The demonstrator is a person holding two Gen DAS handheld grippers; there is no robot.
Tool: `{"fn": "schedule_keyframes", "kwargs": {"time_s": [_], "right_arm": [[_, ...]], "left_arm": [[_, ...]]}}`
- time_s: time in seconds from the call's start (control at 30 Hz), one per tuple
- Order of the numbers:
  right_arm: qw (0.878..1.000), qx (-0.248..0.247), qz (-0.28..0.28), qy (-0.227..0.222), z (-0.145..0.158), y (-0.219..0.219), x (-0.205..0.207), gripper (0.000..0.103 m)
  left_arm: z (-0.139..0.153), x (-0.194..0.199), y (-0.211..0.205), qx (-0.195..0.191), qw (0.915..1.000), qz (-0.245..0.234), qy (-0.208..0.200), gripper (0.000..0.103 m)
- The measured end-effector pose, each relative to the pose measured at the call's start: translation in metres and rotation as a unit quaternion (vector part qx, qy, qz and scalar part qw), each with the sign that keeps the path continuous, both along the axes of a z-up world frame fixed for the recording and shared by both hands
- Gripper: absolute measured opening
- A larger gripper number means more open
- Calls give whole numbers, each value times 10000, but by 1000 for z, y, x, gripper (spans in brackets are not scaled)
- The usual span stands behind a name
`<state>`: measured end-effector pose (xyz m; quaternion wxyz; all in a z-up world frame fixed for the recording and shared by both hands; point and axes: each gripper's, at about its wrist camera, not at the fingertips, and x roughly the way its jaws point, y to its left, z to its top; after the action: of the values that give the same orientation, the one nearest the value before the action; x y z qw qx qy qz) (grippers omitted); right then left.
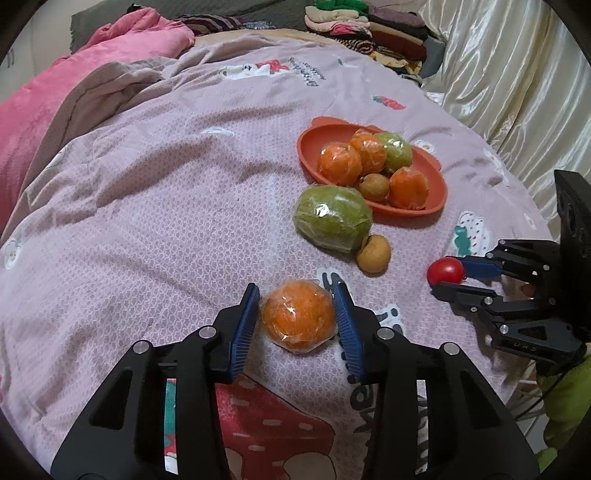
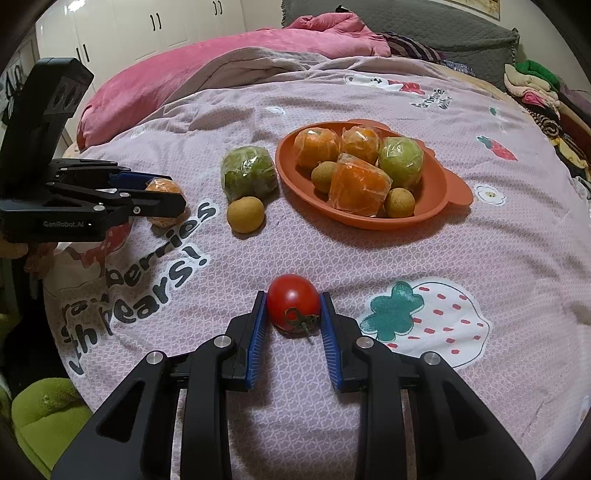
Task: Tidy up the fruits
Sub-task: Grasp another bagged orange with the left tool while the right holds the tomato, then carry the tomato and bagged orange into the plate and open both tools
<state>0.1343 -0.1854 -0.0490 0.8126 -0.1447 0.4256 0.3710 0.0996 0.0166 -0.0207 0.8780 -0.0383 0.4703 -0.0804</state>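
An orange plate [image 1: 308, 155] [image 2: 436, 206] on the bed holds several wrapped oranges, a wrapped green fruit and small brown fruits. Beside it lie a wrapped green fruit [image 1: 332, 218] [image 2: 248, 172] and a small brown fruit [image 1: 373, 253] [image 2: 245, 214]. My left gripper [image 1: 298, 319] [image 2: 173, 201] is closed around a wrapped orange [image 1: 298, 317] [image 2: 162, 190] resting on the blanket. My right gripper [image 2: 293, 314] [image 1: 448, 275] is closed on a red tomato [image 2: 293, 301] [image 1: 445, 270] on the blanket.
The pink patterned blanket [image 1: 166, 206] covers the bed. A pink duvet [image 2: 207, 62] lies at the far side. Folded clothes [image 1: 362, 29] are stacked at the far corner, beside a cream curtain [image 1: 517, 74]. White wardrobes [image 2: 129, 26] stand behind.
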Motion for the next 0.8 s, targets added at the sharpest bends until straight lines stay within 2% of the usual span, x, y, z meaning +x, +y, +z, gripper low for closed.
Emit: {"fn": "schedule_keyframes", "kwargs": {"time_s": [0.4,0.8], "right_arm": [[9996,213,-116,-131,21,-15,-4,27],[9983,404,-217,-361,44,-27,4,27]], "left_arm": [[24,-10,-2,-134,9995,-46,-284,33],[43,5,-16,-180,9990,-179,-379,32]]}}
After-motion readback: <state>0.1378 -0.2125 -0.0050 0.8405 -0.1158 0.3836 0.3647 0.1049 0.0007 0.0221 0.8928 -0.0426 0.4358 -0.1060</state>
